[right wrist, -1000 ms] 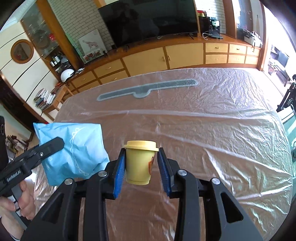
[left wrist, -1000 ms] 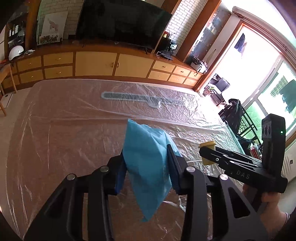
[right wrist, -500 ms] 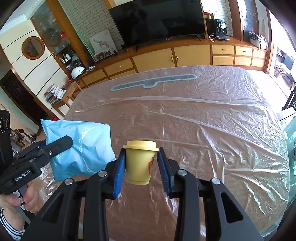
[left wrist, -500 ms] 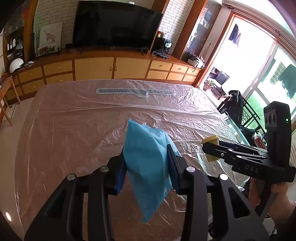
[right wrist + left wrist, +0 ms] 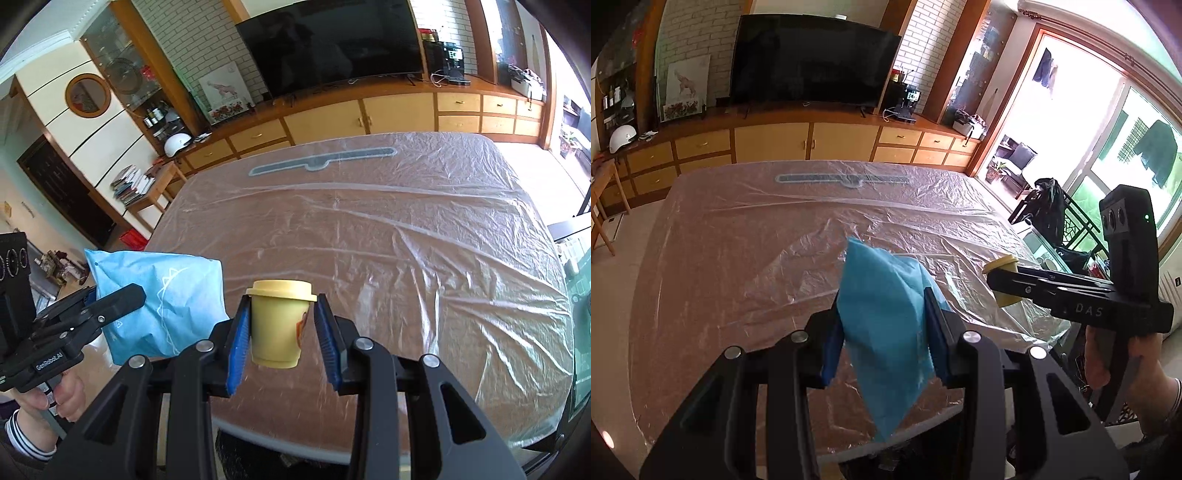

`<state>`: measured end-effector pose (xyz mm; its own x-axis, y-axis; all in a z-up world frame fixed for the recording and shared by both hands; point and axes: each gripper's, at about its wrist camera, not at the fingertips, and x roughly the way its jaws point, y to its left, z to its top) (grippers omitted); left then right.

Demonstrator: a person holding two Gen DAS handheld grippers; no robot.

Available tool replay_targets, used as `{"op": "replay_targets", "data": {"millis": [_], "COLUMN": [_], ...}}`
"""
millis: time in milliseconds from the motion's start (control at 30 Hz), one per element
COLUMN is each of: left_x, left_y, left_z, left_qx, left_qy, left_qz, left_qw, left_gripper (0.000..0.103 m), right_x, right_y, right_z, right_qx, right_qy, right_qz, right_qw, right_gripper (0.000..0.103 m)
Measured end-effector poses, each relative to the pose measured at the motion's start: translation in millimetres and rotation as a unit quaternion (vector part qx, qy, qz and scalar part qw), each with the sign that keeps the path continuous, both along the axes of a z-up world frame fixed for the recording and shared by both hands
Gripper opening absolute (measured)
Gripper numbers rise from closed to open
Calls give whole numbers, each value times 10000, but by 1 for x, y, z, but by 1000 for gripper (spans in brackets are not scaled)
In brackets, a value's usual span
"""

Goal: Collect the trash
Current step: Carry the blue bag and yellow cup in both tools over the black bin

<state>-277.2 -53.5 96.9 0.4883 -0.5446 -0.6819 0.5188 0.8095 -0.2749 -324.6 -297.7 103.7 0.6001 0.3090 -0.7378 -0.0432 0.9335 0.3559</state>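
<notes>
Both grippers have drawn back toward the near edge of the surface [image 5: 424,236], and more of its plastic-covered top shows ahead. Left gripper [image 5: 884,321] jaws grasp one blue pouch [image 5: 886,317] at lower centre. Right gripper [image 5: 282,328] jaws clench one yellow lidded cup [image 5: 279,325], held above the near edge.
</notes>
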Motion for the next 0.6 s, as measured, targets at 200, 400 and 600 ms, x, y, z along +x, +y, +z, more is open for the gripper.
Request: {"op": "replay_targets", "data": {"millis": [200,400,600], "left_x": [-31,-60,-88], "left_y": [10,15,12], "left_z": [-2,-6,-14], "left_qx": [-6,45,117], "left_qy": [57,130,251], "left_qz": [-95,-243,-462], "left_qw": [9999,9996,9986], "left_gripper": [41,41,41], "right_x": [-36,-70,-98], "right_y": [5,11,17], "right_z": [2,-3,-10], "right_qx": [28,45,86], "right_qy": [24,138,279], "right_qz": [312,592,834], "right_qw": [9995,9981,9961], "right_gripper": [34,34,34]}}
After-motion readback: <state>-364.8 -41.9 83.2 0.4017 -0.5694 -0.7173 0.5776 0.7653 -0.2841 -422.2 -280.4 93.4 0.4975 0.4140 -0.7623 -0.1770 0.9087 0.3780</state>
